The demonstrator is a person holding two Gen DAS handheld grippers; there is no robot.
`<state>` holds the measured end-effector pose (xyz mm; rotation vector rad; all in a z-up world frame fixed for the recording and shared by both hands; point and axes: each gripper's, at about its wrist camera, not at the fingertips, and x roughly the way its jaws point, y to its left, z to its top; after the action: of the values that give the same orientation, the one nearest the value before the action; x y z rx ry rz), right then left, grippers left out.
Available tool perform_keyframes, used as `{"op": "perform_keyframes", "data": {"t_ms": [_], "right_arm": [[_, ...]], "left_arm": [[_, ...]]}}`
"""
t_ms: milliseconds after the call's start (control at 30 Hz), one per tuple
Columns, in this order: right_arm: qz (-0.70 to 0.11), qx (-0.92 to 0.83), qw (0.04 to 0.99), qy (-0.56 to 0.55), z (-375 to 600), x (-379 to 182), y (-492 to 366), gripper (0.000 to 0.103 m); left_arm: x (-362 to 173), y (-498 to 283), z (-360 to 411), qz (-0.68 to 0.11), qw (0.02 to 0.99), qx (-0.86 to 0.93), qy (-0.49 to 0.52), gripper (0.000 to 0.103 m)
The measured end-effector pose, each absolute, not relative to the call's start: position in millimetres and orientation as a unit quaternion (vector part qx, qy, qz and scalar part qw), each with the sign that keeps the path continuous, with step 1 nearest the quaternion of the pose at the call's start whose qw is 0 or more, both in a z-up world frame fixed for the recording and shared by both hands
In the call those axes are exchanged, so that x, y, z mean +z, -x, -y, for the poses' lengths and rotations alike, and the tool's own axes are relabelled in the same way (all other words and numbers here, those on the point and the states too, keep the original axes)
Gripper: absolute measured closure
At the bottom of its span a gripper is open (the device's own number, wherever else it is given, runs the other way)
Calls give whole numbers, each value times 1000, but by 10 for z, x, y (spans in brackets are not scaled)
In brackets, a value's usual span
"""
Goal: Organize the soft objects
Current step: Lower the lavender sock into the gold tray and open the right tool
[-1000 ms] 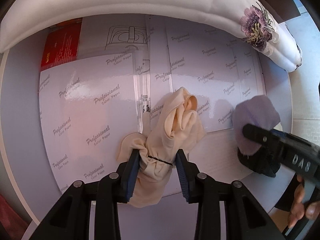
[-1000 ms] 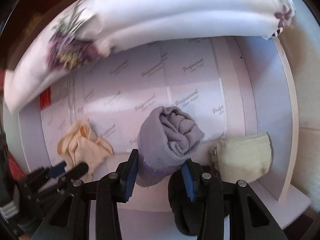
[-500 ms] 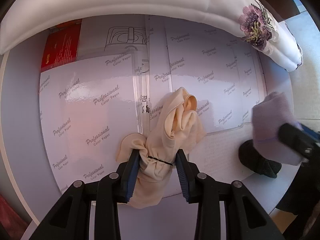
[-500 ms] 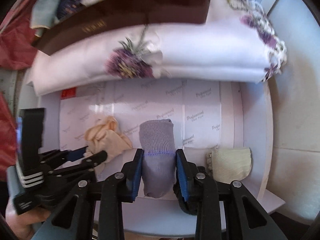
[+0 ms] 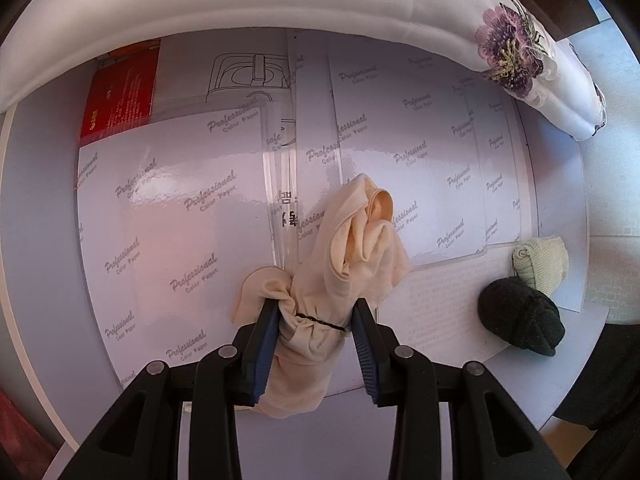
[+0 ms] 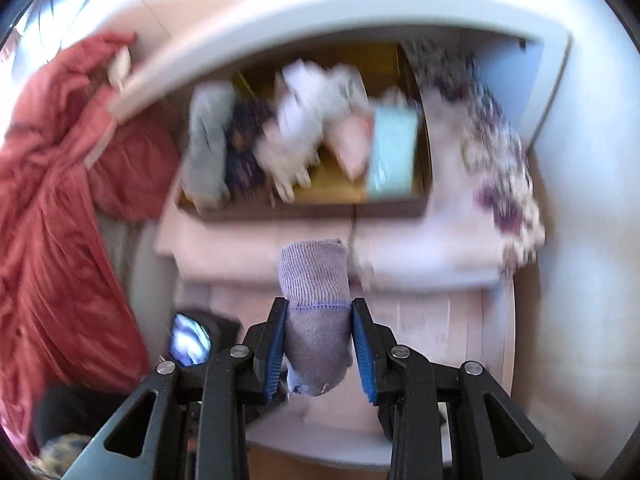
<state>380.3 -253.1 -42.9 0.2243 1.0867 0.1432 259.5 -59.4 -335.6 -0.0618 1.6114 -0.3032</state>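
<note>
1. Left tongs [image 5: 316,332] clenched on beige stocking bundle [image 5: 340,276], which lies on the white shelf [image 5: 48,208] over glossy paper sheets [image 5: 172,208].
2. Right tongs [image 6: 318,340] clenched on rolled lilac sock [image 6: 314,280], held in the air near a brown tray [image 6: 312,210] of clothes; view blurred.
3. Black sock ball [image 5: 522,316] touches cream roll [image 5: 542,260], right on shelf.

Left tongs [image 5: 316,332] pinching beige stocking [image 5: 340,272], black sock [image 5: 524,320] nearby

Glossy paper sheets [image 5: 168,216], thin cream stocking cloth [image 5: 352,256], ribbed lilac knit sock [image 6: 314,272].
</note>
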Motion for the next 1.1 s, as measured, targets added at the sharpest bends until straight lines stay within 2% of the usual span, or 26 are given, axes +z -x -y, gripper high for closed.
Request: {"op": "perform_keyframes", "data": {"t_ms": [167, 367, 600, 767, 833, 867, 1000, 1100], "right_arm": [[-493, 58, 860, -117, 2511, -259, -4310, 71], [-524, 18, 844, -111, 2480, -564, -4870, 71], [-553, -19, 829, -84, 2531, -941, -5070, 71], [-552, -19, 829, -86, 2551, -960, -5038, 70], [-552, -13, 829, -85, 2536, -939, -5020, 61], [-551, -12, 830, -84, 2536, -918, -5004, 54], [-539, -10, 838, -84, 2552, -785, -4882, 44], [-530, -5, 843, -93, 2576, -679, -4753, 41]], "left_arm": [[-3356, -2594, 592, -718, 682, -135, 27, 66], [-3357, -2593, 590, -719, 681, -134, 30, 66], [-3369, -2603, 589, -720, 680, -134, 32, 66], [-3382, -2611, 588, -720, 681, -134, 32, 66], [-3384, -2603, 590, -719, 681, -135, 30, 66], [-3384, -2603, 590, -720, 680, -135, 30, 65], [-3384, -2604, 587, -720, 680, -135, 32, 65], [-3387, -2607, 580, -720, 679, -136, 33, 65]]}}
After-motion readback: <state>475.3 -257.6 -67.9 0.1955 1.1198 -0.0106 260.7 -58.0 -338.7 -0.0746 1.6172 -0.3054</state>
